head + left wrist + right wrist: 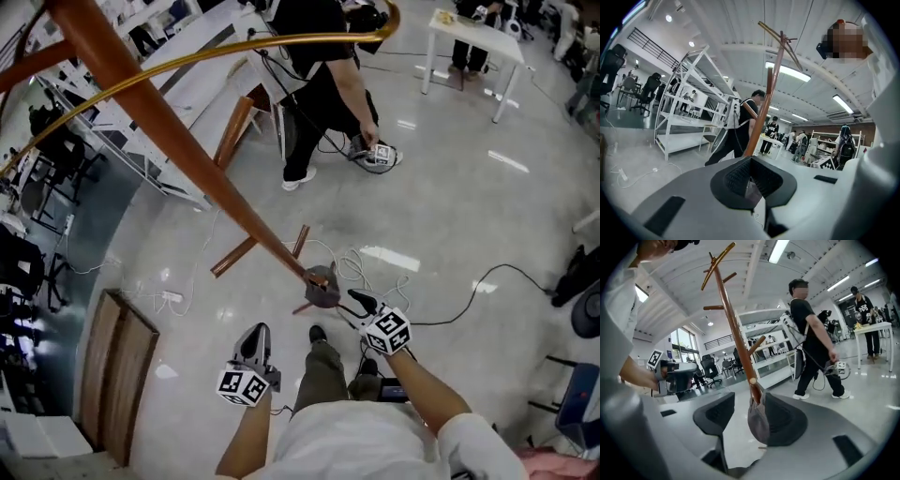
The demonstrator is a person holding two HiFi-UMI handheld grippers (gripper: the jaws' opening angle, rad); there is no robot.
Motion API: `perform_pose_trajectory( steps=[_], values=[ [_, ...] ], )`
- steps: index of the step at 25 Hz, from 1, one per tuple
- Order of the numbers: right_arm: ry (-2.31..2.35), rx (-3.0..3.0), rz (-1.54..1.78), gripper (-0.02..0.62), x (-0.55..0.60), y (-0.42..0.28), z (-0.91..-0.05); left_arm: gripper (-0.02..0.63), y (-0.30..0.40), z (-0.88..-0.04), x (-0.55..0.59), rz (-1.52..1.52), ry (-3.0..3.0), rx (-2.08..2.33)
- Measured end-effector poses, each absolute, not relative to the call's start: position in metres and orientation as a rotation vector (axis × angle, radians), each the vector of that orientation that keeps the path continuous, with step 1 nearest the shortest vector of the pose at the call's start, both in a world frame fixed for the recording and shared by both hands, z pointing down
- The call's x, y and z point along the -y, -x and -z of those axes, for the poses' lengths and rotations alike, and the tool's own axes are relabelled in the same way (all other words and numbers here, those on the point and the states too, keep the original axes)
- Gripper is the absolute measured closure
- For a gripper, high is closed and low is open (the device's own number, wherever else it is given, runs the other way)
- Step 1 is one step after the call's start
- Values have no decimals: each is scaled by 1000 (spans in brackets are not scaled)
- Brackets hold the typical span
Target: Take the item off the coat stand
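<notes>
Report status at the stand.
Left gripper shut, empty. Right gripper open, jaws at grey item. It hangs on stand, low peg. Nothing in the way.

Grey item; reddish-brown coat stand; black-white marker cube; pale grey floor.

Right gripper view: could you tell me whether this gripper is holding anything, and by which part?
Nothing is gripped: the right gripper has its jaws apart around the grey cloth item, which hangs from a coat stand peg.

Someone in black mid-stride at the far side, white table far right, wooden board flat on the floor near left.
</notes>
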State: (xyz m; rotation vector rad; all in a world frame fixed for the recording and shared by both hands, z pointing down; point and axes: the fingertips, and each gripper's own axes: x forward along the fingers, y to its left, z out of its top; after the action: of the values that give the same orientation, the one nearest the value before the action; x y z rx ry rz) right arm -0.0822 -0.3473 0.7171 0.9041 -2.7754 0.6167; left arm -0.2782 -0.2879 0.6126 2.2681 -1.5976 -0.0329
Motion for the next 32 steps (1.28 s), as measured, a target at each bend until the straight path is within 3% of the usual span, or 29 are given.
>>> perform_pose_trajectory(
  steps=[15, 19, 32],
  values=[
    [-684, 2519, -672, 405, 377, 129, -816, 595, 275, -646, 363, -166, -2332, 1388],
    [-720, 2466, -690, 547, 386, 120, -828, 595, 271, -650, 371, -177, -2337, 1367],
    [-724, 2514, -639, 561, 373, 70, -756, 595, 227, -622, 362, -116, -2370, 1328]
  ],
)
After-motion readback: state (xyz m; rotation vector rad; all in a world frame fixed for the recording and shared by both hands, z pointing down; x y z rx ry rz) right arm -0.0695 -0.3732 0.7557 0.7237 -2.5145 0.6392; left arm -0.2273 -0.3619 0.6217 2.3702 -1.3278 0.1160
